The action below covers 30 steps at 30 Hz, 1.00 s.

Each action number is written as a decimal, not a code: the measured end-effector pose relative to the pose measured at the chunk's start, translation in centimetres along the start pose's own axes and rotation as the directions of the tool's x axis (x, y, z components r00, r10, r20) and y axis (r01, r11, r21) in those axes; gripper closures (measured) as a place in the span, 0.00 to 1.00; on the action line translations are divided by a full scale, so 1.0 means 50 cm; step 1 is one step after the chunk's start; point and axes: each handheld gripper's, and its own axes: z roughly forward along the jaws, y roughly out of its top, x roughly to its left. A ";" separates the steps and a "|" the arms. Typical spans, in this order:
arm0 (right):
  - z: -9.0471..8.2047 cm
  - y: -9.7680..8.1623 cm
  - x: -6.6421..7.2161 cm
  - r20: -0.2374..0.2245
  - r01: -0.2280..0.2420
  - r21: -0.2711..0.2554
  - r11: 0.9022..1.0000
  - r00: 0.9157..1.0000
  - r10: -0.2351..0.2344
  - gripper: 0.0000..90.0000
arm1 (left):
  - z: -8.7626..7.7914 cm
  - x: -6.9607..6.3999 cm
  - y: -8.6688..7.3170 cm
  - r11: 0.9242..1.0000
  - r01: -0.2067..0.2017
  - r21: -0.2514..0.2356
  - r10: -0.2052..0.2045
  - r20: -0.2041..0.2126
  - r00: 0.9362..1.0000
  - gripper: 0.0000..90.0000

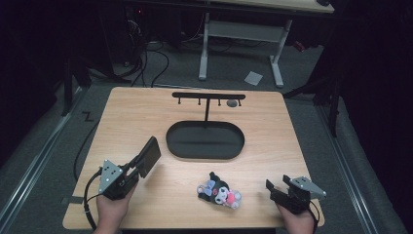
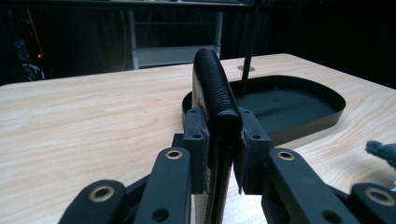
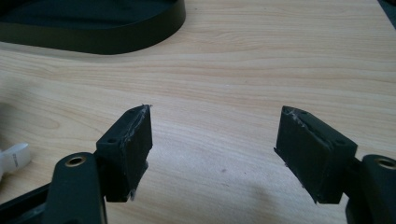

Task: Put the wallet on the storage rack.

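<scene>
L gripper (image 1: 139, 165) had its jaws clamped on a flat black wallet (image 1: 149, 156), lifted off the tabletop (image 1: 146, 112), left of the black tray (image 1: 204, 140). R gripper (image 3: 212, 149) sat idle w/ jaws wide, nothing between. Pickup looked done; placing, prob. in the tray or on the hook stand (image 1: 208, 96), was left.

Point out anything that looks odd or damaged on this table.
The black pads of the right gripper look frayed, with pale scuffed edges. The small plush toy keychain lies on its side on the wooden table, not on the black hook stand. Nothing is spilled.
</scene>
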 end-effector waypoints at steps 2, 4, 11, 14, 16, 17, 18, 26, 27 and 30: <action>-0.007 -0.004 -0.002 0.006 0.000 -0.002 1.000 1.000 0.000 0.30 | 0.007 -0.004 0.002 1.000 -0.003 -0.005 0.003 0.005 1.000 0.86; -0.013 -0.007 -0.004 0.011 -0.002 -0.001 1.000 1.000 0.002 0.30 | 0.015 -0.007 0.004 1.000 -0.006 -0.002 0.006 0.011 1.000 0.86; -0.028 -0.018 -0.004 0.016 0.016 -0.004 1.000 1.000 -0.016 0.30 | 0.038 -0.016 0.012 1.000 -0.002 -0.006 0.002 0.033 0.999 0.86; -0.033 -0.022 0.000 0.015 0.026 -0.002 1.000 1.000 -0.026 0.30 | 0.047 -0.018 0.017 1.000 0.003 -0.013 -0.003 0.042 0.999 0.86; -0.035 -0.023 0.004 0.017 0.043 -0.006 0.999 0.999 -0.043 0.30 | 0.054 -0.020 0.019 1.000 0.006 -0.013 -0.006 0.046 0.999 0.86; -0.037 -0.024 0.007 0.017 0.043 -0.005 0.999 0.999 -0.042 0.30 | 0.057 -0.022 0.020 1.000 0.011 -0.015 -0.011 0.047 0.999 0.86; -0.038 -0.024 0.010 0.015 0.043 -0.004 0.999 0.999 -0.043 0.29 | 0.059 -0.023 0.021 1.000 0.012 -0.015 -0.011 0.048 0.999 0.86; -0.034 -0.015 0.029 -0.012 0.061 0.022 0.998 0.998 -0.060 0.26 | 0.066 -0.028 0.032 1.000 0.000 -0.013 0.000 0.041 0.999 0.86; -0.034 -0.013 0.031 -0.018 0.065 0.024 0.998 0.998 -0.065 0.25 | 0.068 -0.028 0.032 1.000 -0.006 -0.008 0.007 0.041 0.999 0.86; -0.028 -0.005 0.038 -0.027 0.101 0.045 0.994 0.995 -0.100 0.24 | 0.074 -0.027 0.032 1.000 -0.002 0.006 0.001 0.039 0.999 0.86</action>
